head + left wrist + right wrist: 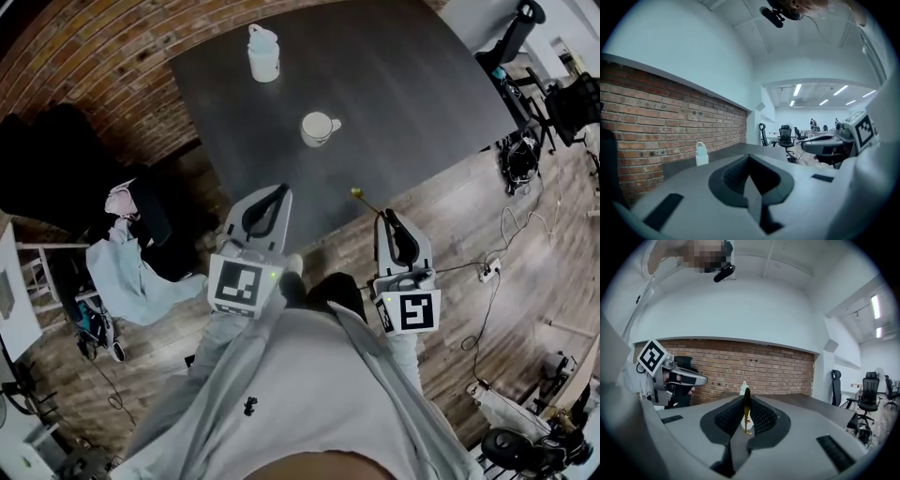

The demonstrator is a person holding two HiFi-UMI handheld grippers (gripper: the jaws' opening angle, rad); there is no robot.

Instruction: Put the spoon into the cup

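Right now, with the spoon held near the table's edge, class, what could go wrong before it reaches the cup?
The right claw pinches the thin spoon near one end, so it might swivel or slip in transit. The small cup stands unsteadied on the table, with the left claw away from it; a low or off-centre approach could tip it.

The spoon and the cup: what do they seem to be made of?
The spoon looks like metal with a golden, glossy finish; coated plastic cannot be excluded. The cup looks like white glazed ceramic, from its thick wall and handle.
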